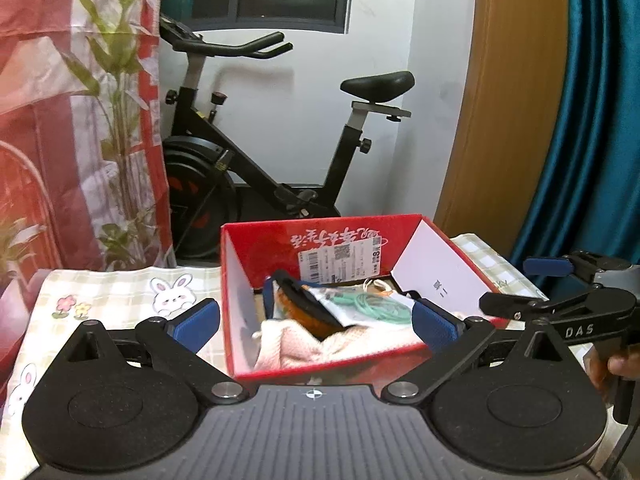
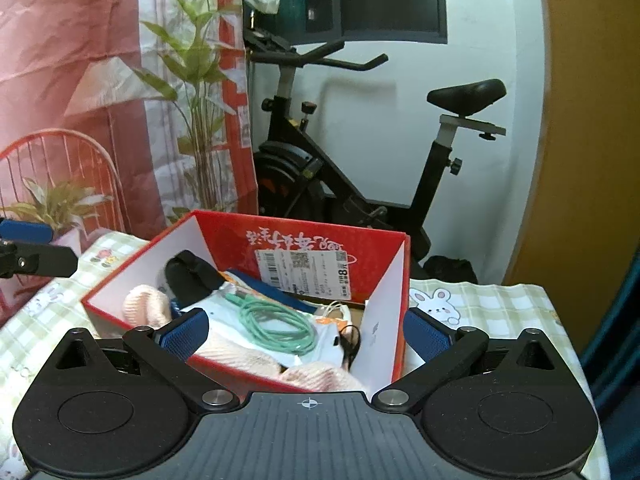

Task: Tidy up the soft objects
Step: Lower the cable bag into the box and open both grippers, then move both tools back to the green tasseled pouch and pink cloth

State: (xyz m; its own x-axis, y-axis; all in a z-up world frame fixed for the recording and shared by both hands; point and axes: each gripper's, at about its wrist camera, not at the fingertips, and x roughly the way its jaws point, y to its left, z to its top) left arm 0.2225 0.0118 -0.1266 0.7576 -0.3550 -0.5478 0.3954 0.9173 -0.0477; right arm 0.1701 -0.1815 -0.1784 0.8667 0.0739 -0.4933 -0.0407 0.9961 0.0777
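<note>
A red cardboard box [image 1: 320,240] [image 2: 304,240] stands on the table and holds soft things: a pink knitted cloth [image 1: 304,350] [image 2: 148,306], a white pouch with a coiled green cord [image 1: 376,306] [image 2: 276,326], a black item [image 2: 192,272] and a blue-edged piece [image 1: 269,292]. My left gripper [image 1: 316,324] is open and empty, its fingers astride the box's near side. My right gripper [image 2: 306,332] is open and empty in front of the box; it also shows in the left wrist view [image 1: 516,284] at the right.
The table wears a checked cloth with rabbit prints [image 1: 120,296] [image 2: 480,304]. A black exercise bike [image 1: 280,152] [image 2: 360,152] stands behind the table. A red plant-print curtain [image 1: 80,120] hangs at the left, a blue curtain [image 1: 592,120] at the right.
</note>
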